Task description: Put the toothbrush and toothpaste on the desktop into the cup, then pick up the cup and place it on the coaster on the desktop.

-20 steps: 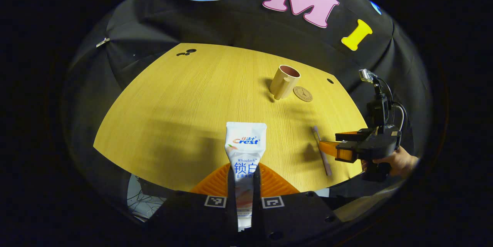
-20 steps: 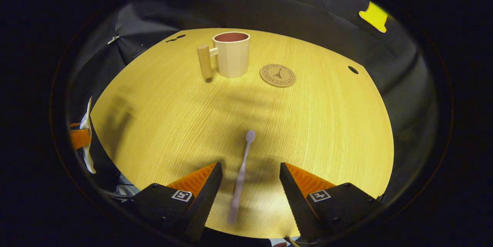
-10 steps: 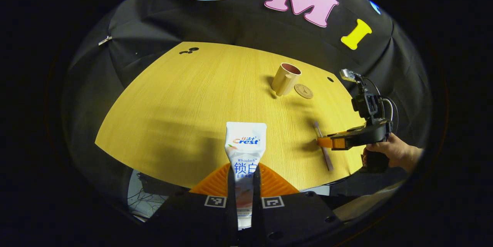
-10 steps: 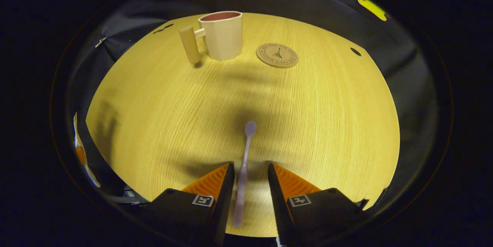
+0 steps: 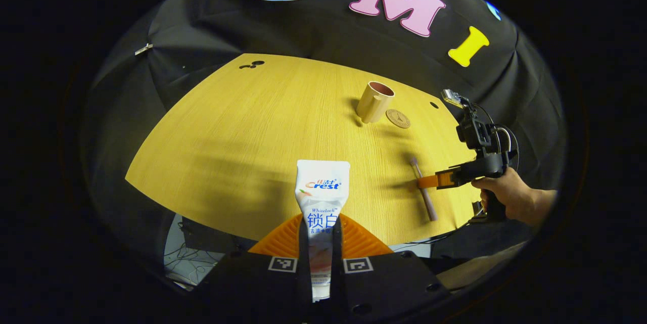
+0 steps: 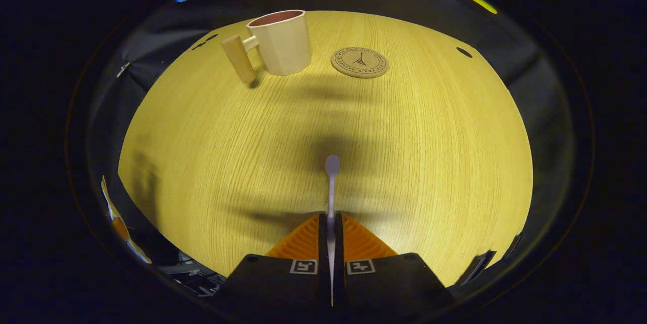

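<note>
L gripper (image 5: 320, 243) clamps the toothpaste (image 5: 322, 197) w/ both fingers; R gripper (image 6: 331, 235) pinches the toothbrush (image 6: 331, 182). Cup (image 6: 280, 42) sits beside coaster (image 6: 360, 62), 2 apart.

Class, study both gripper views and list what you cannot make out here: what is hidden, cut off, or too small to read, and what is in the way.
1. Lower end of the toothpaste, left gripper view: hidden between the left gripper fingers.
2. Toothbrush handle, right gripper view: covered by the right gripper fingers.
3. Inside of the cup, both views: walls hide the bottom.
4. Coaster lettering: too small to read.
</note>
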### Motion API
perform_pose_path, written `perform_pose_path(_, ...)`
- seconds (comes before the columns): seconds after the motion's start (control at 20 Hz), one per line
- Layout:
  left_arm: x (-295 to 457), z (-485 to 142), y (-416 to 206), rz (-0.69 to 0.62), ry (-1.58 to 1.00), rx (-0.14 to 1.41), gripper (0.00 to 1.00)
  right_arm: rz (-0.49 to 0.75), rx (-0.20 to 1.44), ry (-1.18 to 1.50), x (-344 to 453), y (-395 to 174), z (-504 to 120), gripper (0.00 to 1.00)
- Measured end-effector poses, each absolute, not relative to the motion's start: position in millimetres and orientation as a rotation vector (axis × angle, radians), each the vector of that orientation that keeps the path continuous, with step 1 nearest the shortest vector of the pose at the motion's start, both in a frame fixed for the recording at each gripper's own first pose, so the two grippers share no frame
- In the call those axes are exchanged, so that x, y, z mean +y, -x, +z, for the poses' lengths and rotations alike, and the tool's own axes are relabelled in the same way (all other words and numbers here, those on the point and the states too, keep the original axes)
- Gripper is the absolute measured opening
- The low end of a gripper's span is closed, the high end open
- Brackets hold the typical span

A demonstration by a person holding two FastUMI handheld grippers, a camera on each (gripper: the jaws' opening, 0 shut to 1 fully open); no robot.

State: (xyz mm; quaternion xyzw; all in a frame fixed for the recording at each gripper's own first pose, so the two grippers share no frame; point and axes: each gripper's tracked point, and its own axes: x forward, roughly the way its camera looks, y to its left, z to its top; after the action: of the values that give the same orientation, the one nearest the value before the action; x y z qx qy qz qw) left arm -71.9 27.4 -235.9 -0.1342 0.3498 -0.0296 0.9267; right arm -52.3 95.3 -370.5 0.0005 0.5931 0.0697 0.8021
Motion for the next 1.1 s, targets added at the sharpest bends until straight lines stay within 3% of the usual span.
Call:
perform_pose_path(0.25,16,-203,52,-0.059,0.321,0.616,0.19,0.197,1.085,-0.155,101,34,-342,0.06)
perform_pose_path(0.55,-9,-115,-36,-0.140,0.333,0.348,0.19,0.317,0.855,-0.372,102,17,-263,0.06)
perform_pose_path(0.8,-30,-53,-115,-0.210,0.390,0.171,0.19,0.326,0.804,-0.403,82,22,-243,0.06)
perform_pose_path(1.1,-57,-25,-193,-0.287,0.465,0.075,0.19,0.278,0.781,-0.435,55,22,-237,0.06)
